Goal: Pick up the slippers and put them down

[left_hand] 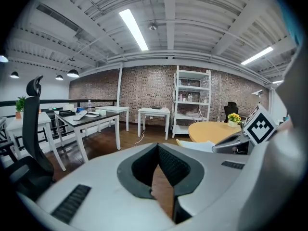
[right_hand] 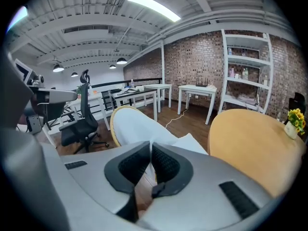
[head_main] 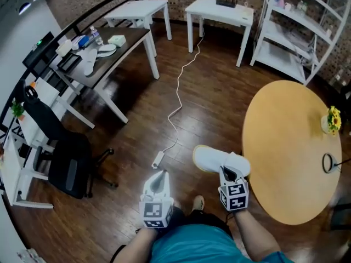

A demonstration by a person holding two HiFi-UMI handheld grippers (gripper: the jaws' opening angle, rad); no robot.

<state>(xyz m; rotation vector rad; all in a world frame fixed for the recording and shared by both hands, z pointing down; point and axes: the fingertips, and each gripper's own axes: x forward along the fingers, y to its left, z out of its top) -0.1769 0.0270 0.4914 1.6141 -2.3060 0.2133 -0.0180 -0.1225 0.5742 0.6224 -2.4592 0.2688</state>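
A white slipper (head_main: pixel 215 160) (its sole edged in yellow) is held over the wooden floor (head_main: pixel 208 92), its upper pinched between the pads of the right gripper (head_main: pixel 227 173), whose jaws are closed on it. The rest of the slipper is seen stretching forward past the jaw tips. A round yellow table (head_main: pixel 285 147) is found just right of these jaws. The left gripper (head_main: pixel 158 176) is carried alongside, its jaws pressed together with nothing between them. A white cable (head_main: pixel 178 100) is seen ahead of them on the floor, and an office chair (head_main: pixel 66 160) off to their left.
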